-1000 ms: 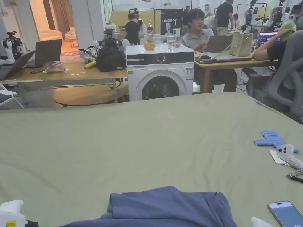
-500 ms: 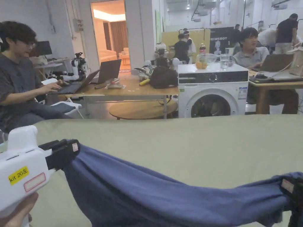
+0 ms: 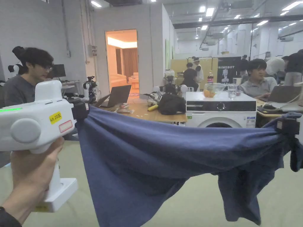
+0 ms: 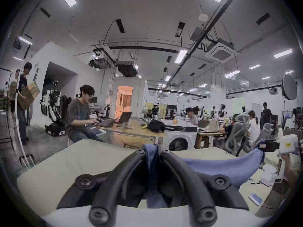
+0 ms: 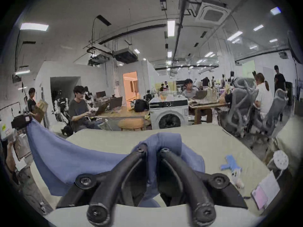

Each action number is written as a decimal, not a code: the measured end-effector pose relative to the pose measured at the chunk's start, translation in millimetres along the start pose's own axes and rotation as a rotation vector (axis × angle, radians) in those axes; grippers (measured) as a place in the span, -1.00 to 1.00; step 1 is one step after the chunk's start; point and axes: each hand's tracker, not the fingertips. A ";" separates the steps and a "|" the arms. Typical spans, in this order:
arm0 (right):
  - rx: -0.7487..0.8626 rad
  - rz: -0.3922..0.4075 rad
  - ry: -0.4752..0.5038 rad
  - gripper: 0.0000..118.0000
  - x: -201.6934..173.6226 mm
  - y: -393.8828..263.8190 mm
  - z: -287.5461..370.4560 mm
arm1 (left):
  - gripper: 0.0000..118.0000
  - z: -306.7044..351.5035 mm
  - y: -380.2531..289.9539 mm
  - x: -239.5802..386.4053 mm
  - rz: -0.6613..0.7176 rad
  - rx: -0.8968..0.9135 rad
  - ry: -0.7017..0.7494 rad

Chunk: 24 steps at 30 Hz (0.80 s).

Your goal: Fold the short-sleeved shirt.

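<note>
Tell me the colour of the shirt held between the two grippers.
Plain dark blue, no pattern; the shirt shows best in the head view.

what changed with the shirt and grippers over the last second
The blue shirt went from lying bunched on the green table to hanging in the air, stretched between the left gripper and right gripper, each now shut on it and raised. The washing machine stayed put.

Right gripper [image 3: 291, 127] cut off by the right edge of the head view, jaw tips buried in bunched shirt [image 3: 165, 165] cloth. Shirt's lower hem cropped by the bottom edge. Washing machine [image 3: 221, 112] door hidden behind the cloth. Left hand [image 3: 28, 174] cropped at the wrist.
</note>
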 end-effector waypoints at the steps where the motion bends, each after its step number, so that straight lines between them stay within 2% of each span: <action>1: -0.003 0.000 -0.001 -0.90 -0.2 4.0 -11.0 | -0.92 -11.4 -0.4 -0.9 0.006 -0.012 0.011; 6: -0.019 -0.015 0.000 -0.91 5.0 6.0 -67.8 | -0.92 -61.9 -7.3 -8.9 0.049 -0.037 0.023; 14: -0.077 -0.007 -0.026 -0.91 0.9 -1.1 -151.8 | -0.92 -132.5 -37.1 -12.4 0.000 -0.130 0.073; 20: -0.188 -0.060 -0.023 -0.91 8.7 -55.4 -184.2 | -0.92 -153.7 -94.6 -19.9 0.033 -0.260 0.068; 24: -0.272 -0.058 -0.031 -0.91 19.0 -115.9 -169.3 | -0.92 -126.4 -152.5 -26.8 0.107 -0.321 0.025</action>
